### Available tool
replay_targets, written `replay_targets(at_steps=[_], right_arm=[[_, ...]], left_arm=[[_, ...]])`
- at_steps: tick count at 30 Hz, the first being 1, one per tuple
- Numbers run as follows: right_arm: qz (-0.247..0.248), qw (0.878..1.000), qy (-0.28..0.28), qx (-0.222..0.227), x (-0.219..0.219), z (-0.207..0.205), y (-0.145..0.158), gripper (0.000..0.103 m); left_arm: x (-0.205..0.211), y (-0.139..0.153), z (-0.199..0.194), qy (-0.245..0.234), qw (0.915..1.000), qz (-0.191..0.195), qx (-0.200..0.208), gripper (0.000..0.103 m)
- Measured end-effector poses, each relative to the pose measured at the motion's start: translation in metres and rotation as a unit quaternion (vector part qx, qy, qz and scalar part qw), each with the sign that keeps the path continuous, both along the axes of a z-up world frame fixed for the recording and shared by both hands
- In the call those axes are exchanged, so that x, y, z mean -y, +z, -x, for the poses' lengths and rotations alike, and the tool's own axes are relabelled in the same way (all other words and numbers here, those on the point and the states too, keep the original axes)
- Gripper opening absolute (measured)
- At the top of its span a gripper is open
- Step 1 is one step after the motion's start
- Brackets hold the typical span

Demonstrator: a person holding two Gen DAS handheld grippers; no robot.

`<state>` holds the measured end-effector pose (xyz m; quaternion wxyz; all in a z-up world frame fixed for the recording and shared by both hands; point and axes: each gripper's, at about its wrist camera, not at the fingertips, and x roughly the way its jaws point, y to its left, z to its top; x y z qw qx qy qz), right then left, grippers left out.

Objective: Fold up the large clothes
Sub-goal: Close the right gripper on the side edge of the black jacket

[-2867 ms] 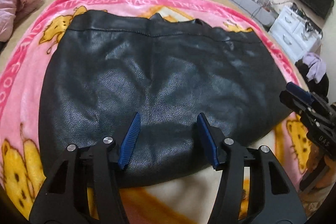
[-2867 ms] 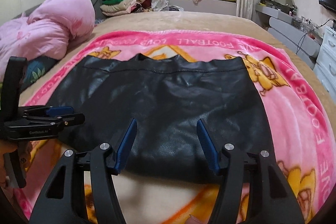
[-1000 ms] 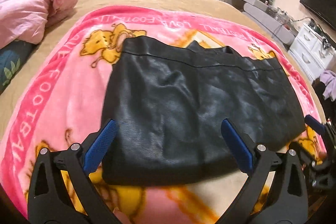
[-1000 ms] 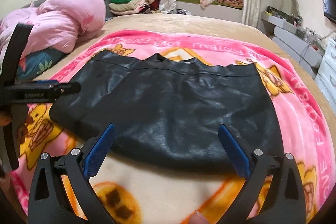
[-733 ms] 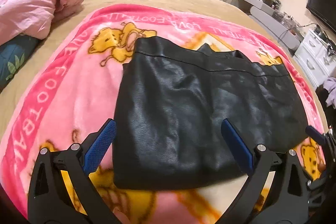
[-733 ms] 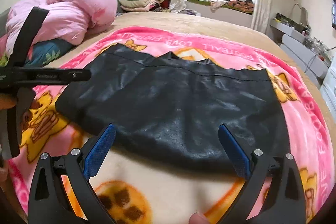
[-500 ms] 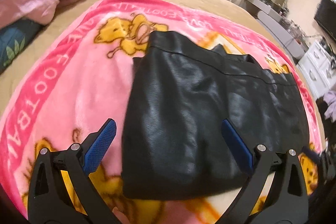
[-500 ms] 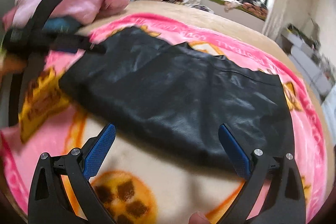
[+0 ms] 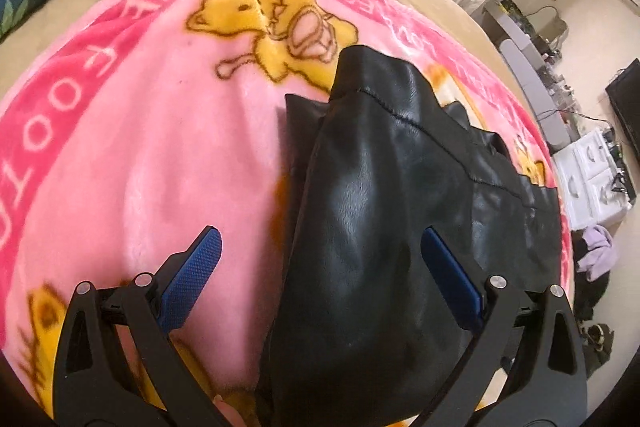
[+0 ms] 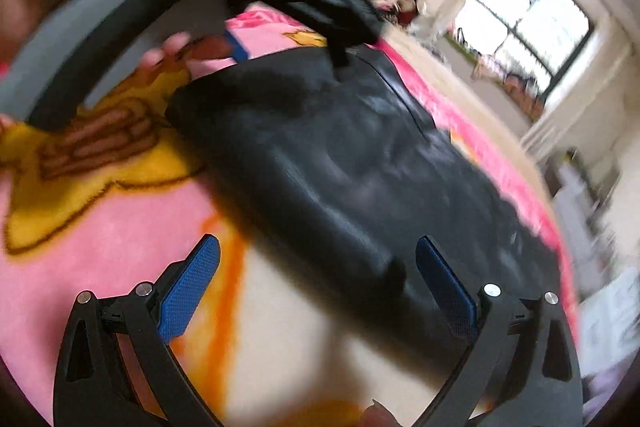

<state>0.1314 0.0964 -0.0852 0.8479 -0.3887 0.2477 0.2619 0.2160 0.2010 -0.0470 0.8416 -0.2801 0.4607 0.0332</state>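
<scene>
The black garment (image 9: 384, 227) lies flat and looks partly folded in the middle of the pink blanket (image 9: 120, 147), both grippers (image 9: 320, 279) (image 10: 318, 279) spread wide and empty, further folds seemingly left.

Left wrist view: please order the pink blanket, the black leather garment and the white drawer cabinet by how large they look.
1. pink blanket
2. black leather garment
3. white drawer cabinet

The garment lies much nearer the camera than the cabinet, so the cabinet's true size is unsure.
</scene>
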Motion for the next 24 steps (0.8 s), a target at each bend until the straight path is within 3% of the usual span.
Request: replay_targets(at_steps=[11, 13, 16, 18, 21, 24], right_arm=[[0.019, 0.999, 0.006, 0.034, -0.034, -0.027, -0.009, 0.096], [0.016, 0.999, 0.012, 0.038, -0.036, -0.027, -0.009, 0.09], [0.016, 0.998, 0.023, 0.054, -0.041, -0.019, -0.011, 0.071], [0.018, 0.997, 0.034, 0.066, -0.043, -0.011, -0.009, 0.05], [0.002, 0.997, 0.034, 0.068, -0.039, -0.002, 0.003, 0.036], [-0.033, 0.998, 0.025, 0.052, -0.033, -0.005, 0.019, 0.029]], left_arm=[[-0.018, -0.009, -0.011, 0.001, 0.9997, 0.017, -0.018, 0.093], [-0.02, -0.009, -0.012, 0.0, 0.9996, 0.024, -0.017, 0.093], [-0.019, -0.008, -0.012, 0.001, 0.9997, 0.012, -0.019, 0.093], [-0.018, -0.006, -0.012, -0.002, 0.9998, 0.005, -0.019, 0.093], [-0.018, -0.004, -0.012, -0.005, 0.9998, 0.008, -0.017, 0.093], [-0.019, -0.006, -0.011, -0.008, 0.9993, 0.029, -0.02, 0.093]])
